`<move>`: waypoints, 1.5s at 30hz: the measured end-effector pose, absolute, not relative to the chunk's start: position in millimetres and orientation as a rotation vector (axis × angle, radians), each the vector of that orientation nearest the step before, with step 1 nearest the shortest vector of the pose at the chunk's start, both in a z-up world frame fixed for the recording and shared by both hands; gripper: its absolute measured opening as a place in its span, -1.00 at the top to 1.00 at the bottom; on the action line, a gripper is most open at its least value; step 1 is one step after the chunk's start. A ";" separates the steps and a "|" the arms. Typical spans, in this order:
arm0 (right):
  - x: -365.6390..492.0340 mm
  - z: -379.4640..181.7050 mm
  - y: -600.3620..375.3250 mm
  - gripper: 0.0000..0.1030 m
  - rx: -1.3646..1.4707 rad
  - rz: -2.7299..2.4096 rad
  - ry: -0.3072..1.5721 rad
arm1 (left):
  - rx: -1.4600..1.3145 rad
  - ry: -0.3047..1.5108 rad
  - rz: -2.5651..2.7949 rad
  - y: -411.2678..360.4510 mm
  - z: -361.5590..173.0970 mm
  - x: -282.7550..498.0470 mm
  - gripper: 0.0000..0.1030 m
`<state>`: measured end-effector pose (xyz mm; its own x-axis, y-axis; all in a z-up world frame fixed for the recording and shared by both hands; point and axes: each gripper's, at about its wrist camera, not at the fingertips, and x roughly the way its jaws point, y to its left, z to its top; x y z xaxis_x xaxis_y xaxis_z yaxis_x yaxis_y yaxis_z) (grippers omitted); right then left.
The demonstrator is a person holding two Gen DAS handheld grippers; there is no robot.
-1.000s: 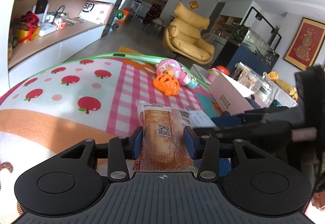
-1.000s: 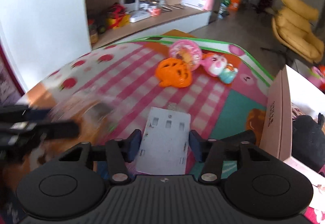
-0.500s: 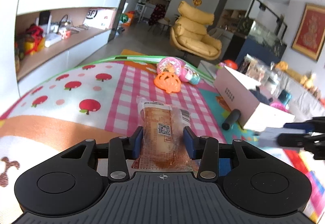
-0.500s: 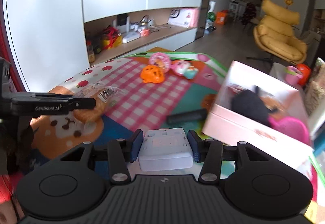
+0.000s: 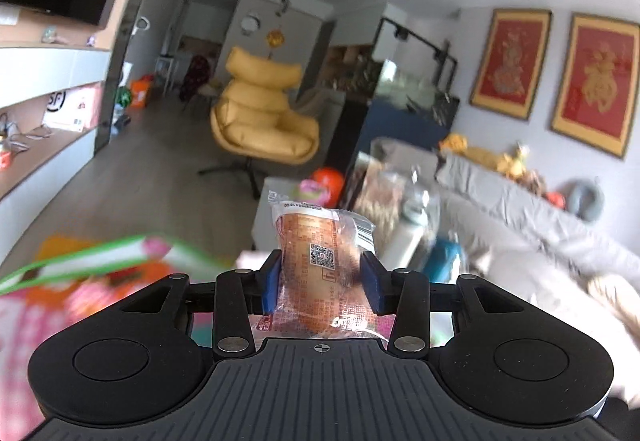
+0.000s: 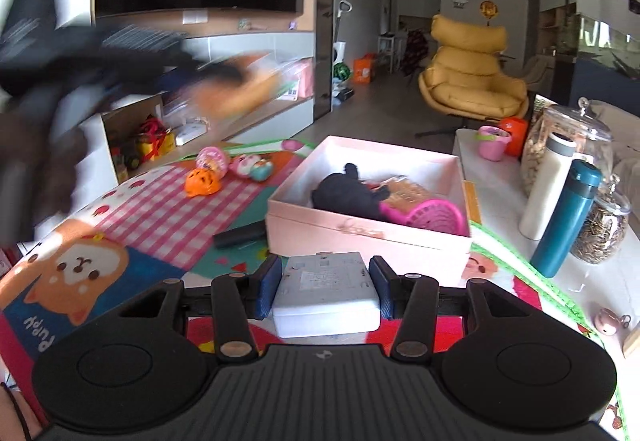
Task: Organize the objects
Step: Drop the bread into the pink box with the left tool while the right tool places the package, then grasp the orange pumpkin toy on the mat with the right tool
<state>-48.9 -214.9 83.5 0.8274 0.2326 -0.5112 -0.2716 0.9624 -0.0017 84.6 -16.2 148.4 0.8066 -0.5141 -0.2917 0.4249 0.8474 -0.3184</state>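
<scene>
Plainly, left claw (image 5: 320,283) pinches a crinkly snack packet (image 5: 322,261) that could slide out; right claw (image 6: 323,287) clamps a white box (image 6: 326,293), pink bin (image 6: 372,229) just ahead.

The left claw (image 5: 321,287) is raised, pointing slightly downward, its blue pads (image 5: 269,287) pressed against both sides of a wrapped snack packet (image 5: 320,261). The right claw (image 6: 325,287) tilts further downward, pads clamped on a flat white box (image 6: 326,291). In the right wrist view the left claw appears as a dark blur at upper left.
</scene>
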 end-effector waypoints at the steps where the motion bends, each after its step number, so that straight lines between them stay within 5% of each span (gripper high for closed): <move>1: -47.0 81.9 -218.7 0.07 -0.068 0.264 0.532 | -0.283 0.386 -0.521 -31.2 145.4 104.2 0.09; 8: -29.5 74.5 -238.7 0.07 0.001 0.212 0.551 | -0.196 0.606 -0.504 -103.3 88.2 177.4 0.11; 15: -13.2 94.3 -260.3 0.07 0.068 0.205 0.509 | -0.208 0.443 -0.557 -18.1 92.0 96.2 0.11; 20: 41.3 136.0 -249.3 0.07 0.100 0.219 0.373 | -0.163 0.525 -0.523 24.7 66.9 61.1 0.11; 21: 57.7 142.9 -243.9 0.04 0.097 0.219 0.352 | -0.164 0.551 -0.508 29.7 61.0 59.2 0.11; 23: 90.0 148.3 -233.9 -0.42 0.073 0.187 0.354 | -0.120 0.583 -0.473 37.1 51.2 53.2 0.11; 40: 21.2 9.7 -235.3 -0.70 0.171 0.132 0.625 | 0.161 0.653 -0.494 -8.1 18.1 87.3 0.11; 43: 22.0 7.7 -233.7 -0.75 0.161 0.131 0.636 | 0.150 0.643 -0.482 -12.0 13.3 92.5 0.18; 45: 19.0 8.0 -231.7 -0.81 0.148 0.138 0.627 | 0.137 0.636 -0.476 -12.5 12.7 93.3 0.47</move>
<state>19.0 -231.7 8.0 0.8010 0.1732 -0.5731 -0.0835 0.9802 0.1795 93.3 -12.5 12.7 0.7014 -0.3851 -0.5998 0.4676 0.8837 -0.0205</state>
